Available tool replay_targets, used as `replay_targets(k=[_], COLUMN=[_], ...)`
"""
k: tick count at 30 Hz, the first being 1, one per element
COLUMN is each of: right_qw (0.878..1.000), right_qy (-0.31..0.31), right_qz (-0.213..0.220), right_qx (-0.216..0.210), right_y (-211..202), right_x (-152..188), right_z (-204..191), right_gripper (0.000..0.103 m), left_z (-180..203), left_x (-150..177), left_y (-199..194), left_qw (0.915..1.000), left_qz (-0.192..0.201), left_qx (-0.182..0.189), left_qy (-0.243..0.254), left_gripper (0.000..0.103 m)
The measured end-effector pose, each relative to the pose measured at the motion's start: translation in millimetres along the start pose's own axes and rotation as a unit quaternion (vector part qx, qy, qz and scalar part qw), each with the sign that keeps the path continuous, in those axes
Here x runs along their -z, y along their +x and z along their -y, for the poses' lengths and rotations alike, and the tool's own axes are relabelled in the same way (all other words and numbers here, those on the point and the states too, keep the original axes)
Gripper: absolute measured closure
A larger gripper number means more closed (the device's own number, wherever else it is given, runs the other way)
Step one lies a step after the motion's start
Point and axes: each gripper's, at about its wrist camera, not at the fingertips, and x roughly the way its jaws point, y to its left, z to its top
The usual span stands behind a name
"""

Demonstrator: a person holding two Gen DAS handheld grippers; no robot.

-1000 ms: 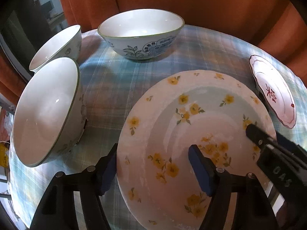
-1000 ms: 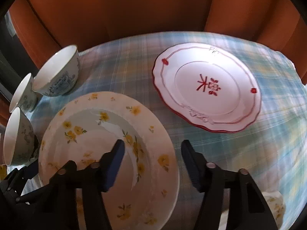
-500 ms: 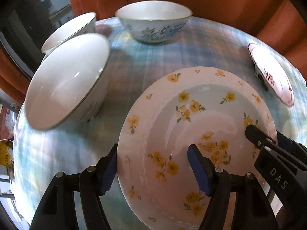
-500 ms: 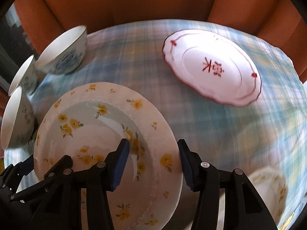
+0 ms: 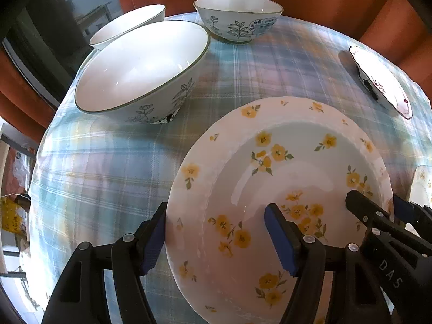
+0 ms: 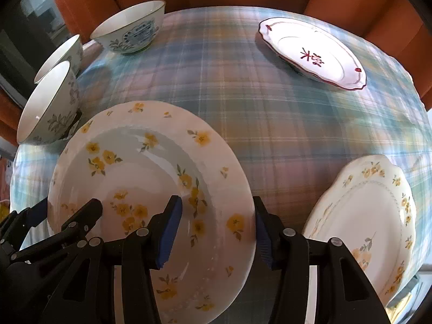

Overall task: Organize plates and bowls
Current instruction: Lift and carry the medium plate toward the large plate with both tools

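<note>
our white ceramic plate with yellow flowers sits between our two grippers, its left rim inside the left gripper and its right rim inside the right gripper. in each, one blue pad lies over the plate's face and the other stands at the outer edge. the plate is round and glossy, with a pale green ring and scattered blossoms, tilted over the plaid blue cloth of the desk. the left jaws stand fairly wide around the rim; the right jaws are opening with the rim between them. we cannot tell whether the pads press the plate. a white bowl with dark leaf drawings sits just beyond the plate's left side.
</note>
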Motion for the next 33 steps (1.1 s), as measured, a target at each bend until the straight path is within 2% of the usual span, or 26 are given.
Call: replay_targets(k=[9,11,20,33], right_qw=[0.999,0.999,0.999,0.999], right_qy=[-0.041,-0.049,-0.046,0.008], right_qz=[0.008,0.007,0.002,0.034], right_qx=[-0.009,-0.007,-0.002,0.039], right_y=[9.5,10.1,-4.6,-61.3], right_x=[-12.9,-13.2,-9.1,20.6], right_z=[-5.9,-7.2,-6.4,-5.3], right_gripper=[0.042,0.043,0.043,0.043], left_z=[12.8,13.7,11.9,-0.1], left_x=[1.0,2.8,5.0,26.7], left_y=[0.0,-2.0,-13.7,-47.6], left_qw=[0.9996,0.9996,1.0000,0.9982], left_qz=[0.009,0.007,-0.006,0.000], left_qx=[-0.026,-0.028,-0.004,0.046], left_qy=[-0.004,-0.004,-0.001,0.037], left_gripper=[0.029,0.032,0.032,0.028])
